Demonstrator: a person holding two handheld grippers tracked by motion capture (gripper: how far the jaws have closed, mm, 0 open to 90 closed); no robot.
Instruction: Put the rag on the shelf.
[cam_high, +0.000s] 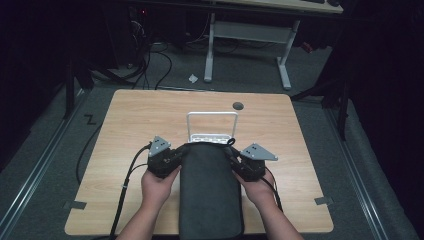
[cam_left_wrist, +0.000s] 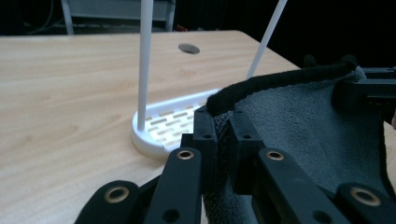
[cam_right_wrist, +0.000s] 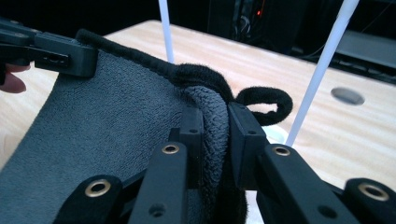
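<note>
Left claw (cam_left_wrist: 223, 135) and right claw (cam_right_wrist: 215, 126) each clamped on a far corner of the dark grey towel (cam_high: 210, 190), just before the white rack (cam_high: 212, 125) on the desk (cam_high: 130, 120).

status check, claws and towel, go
Left claw and right claw each shut on a far corner of the dark grey terry towel. White wire rack just beyond, on the wooden table.
</note>
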